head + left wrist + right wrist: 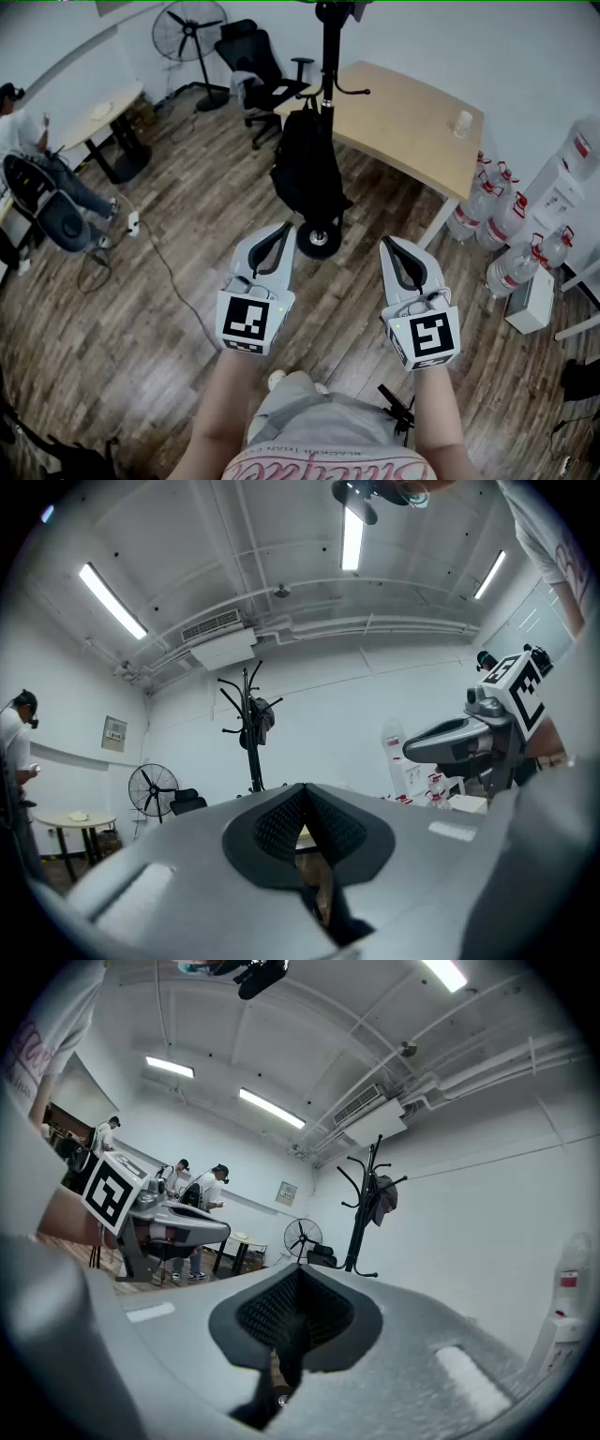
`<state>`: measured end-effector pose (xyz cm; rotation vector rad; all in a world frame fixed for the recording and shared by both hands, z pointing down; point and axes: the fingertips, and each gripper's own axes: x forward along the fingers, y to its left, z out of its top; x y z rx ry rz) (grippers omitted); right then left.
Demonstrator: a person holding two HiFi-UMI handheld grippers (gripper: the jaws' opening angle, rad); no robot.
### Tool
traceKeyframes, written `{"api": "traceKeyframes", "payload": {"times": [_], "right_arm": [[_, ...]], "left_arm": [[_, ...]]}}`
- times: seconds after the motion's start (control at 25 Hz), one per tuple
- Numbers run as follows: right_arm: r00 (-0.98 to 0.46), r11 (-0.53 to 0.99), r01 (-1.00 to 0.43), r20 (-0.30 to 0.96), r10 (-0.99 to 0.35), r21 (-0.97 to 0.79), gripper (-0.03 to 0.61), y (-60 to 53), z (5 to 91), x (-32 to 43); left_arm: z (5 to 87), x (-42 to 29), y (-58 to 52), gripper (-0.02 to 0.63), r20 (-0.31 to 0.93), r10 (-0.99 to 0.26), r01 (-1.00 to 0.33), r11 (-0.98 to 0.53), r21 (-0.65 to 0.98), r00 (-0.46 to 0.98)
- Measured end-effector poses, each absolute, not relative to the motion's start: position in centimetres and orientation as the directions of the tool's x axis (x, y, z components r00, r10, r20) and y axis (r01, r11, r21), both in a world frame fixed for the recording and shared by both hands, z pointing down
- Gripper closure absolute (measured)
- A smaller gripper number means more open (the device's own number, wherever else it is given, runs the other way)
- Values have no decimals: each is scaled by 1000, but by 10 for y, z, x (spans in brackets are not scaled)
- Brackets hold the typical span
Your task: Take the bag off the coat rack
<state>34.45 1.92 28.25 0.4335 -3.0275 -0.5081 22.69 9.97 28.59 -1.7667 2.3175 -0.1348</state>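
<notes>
A black bag (pixel 307 164) hangs on the black coat rack (pixel 328 56), whose round base (pixel 319 240) stands on the wood floor just ahead of me. My left gripper (pixel 284 229) and right gripper (pixel 387 243) are held side by side short of the rack, both shut and empty, touching nothing. In the left gripper view the rack (pixel 251 752) with the bag (pixel 262 718) stands far off beyond the closed left gripper (pixel 302 790). The right gripper view shows the rack (pixel 360 1213) and bag (pixel 385 1196) past the closed right gripper (pixel 298 1275).
A wooden table (pixel 412 131) stands right behind the rack. An office chair (pixel 264 70) and a floor fan (pixel 187 28) are at the back left. Several water bottles (pixel 506 225) line the right wall. A seated person (pixel 37 169) and a floor cable (pixel 169 272) are at the left.
</notes>
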Motion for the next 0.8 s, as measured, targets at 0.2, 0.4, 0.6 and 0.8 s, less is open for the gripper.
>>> {"api": "traceKeyframes", "payload": {"times": [0.2,0.4,0.6,0.8], "right_arm": [[-959,908,-272,-16,-282,318,577,10,285,340],[-957,903,-279,-22,-288,327,575,-1,283,334],[-948,895,-305,-19,-317,324,575,-21,287,320],[-943,895,-317,1,-334,313,575,-46,294,286]], "left_arm": [[289,220,91,594,-122,-960,-938,274,-211,-253],[294,212,77,594,-107,-963,-944,263,-200,-246],[296,189,57,594,-105,-965,-948,256,-189,-239],[302,149,35,594,-95,-965,-952,256,-168,-243]]}}
